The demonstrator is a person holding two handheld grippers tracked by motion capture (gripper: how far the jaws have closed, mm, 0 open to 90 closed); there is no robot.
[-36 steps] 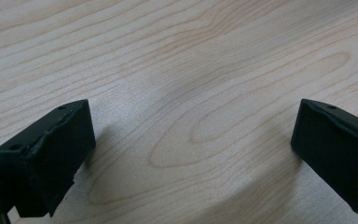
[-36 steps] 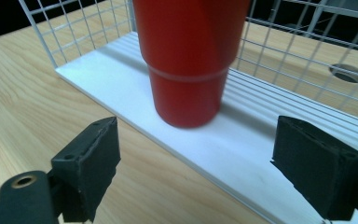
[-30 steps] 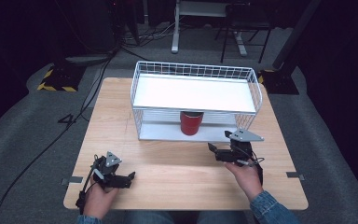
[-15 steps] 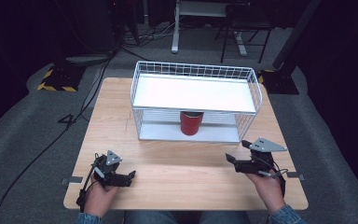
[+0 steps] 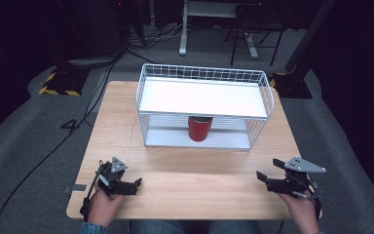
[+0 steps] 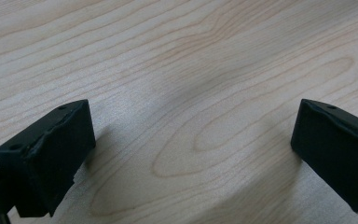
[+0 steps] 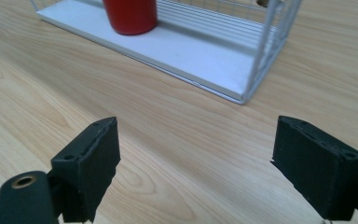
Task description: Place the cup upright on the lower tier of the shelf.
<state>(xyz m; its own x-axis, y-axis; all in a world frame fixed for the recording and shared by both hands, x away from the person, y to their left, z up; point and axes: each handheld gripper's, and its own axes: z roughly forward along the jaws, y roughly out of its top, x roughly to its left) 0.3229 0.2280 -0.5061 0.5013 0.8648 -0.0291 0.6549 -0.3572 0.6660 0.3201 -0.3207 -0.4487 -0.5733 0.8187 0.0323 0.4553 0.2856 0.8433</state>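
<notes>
- The cup [image 5: 199,128] stands upright on the bottom shelf of the rack [image 5: 271,100], under the white top shelf, near the middle.
- The left tool [image 5: 135,184] rests at the near edge of the desk [image 5: 195,183], jaws spread and empty.
- The right tool [image 5: 260,175] hovers low near the right corner, jaws also spread, holding nothing.
- The cup looks placed and both hands parked, well apart from the rack.
- Any next reach must come in level, under the top shelf.

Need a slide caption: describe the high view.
Red cup on wire rack's lower shelf; both grippers empty near table's front edge.
</notes>
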